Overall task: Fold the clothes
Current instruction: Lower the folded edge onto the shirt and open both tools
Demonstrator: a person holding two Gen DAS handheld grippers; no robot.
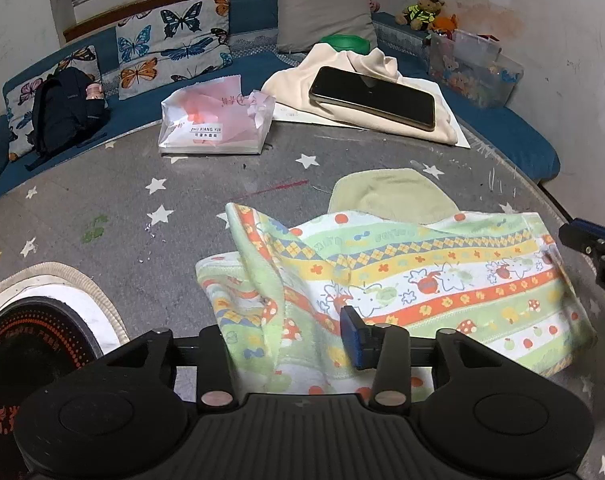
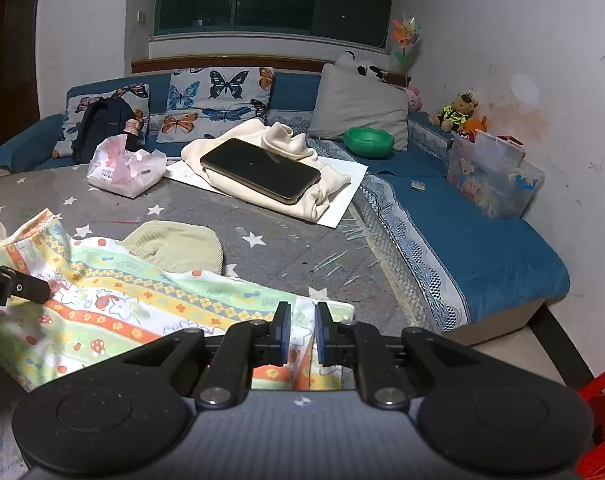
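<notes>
Here, patterned cloth [image 1: 422, 264]: lies rumpled and partly doubled over on the table [image 1: 102, 184], directly under and ahead of both grippers; its near-left portion is bunched into a raised ridge.
Left gripper [image 1: 286, 332]: jaws stand moderately apart with the bunched ridge lying between them. One blue pad is visible and clear of the fabric; the other is covered by cloth.
Right gripper [image 2: 302, 332]: jaws narrow, closed on the cloth's corner edge. The hold looks thin, taken near the hem.
Risk, uneven fold: with only one corner held, the ridge at the left gripper may slump and set a crooked crease.
Risk, slip: a pull by the right gripper could strip the hem from its pads.
Risk, snag: fabric draped over the hidden left finger may lift with it when that gripper rises.
Olive cloth [image 1: 390, 196]: just ahead of the left gripper, tucked under the patterned cloth's far edge; dragging could carry it along.
Hob ring [image 1: 30, 340]: to the left gripper's left, close by; a sweep that way would put fabric on it.
Phone [image 1: 374, 96]: well ahead on a cream garment [image 1: 294, 76]; no likely interference.
</notes>
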